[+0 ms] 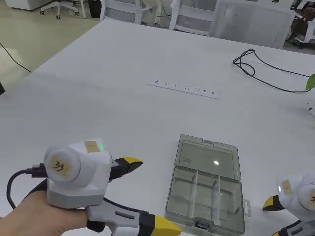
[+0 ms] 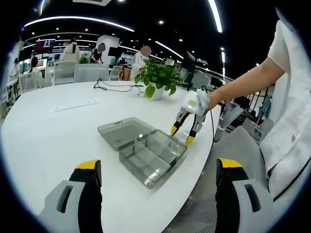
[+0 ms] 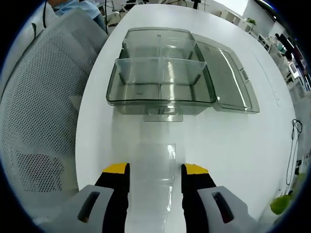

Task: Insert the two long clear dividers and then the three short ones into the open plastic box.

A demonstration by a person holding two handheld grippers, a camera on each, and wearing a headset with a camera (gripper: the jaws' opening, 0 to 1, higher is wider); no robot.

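open box (image 3: 160, 94) was seen dead ahead of the right gripper (image 3: 155, 169), near, with the lid folded out to that view's right. a flat clear divider (image 3: 154, 155) was framed between its part-open jaws, long axis in line with them and pointing at the box; whether it was pinched or just lying on the table (image 3: 228, 145) could not be told. left gripper (image 2: 158, 165) was held wide open and empty, well apart, so the right was judged nearer.
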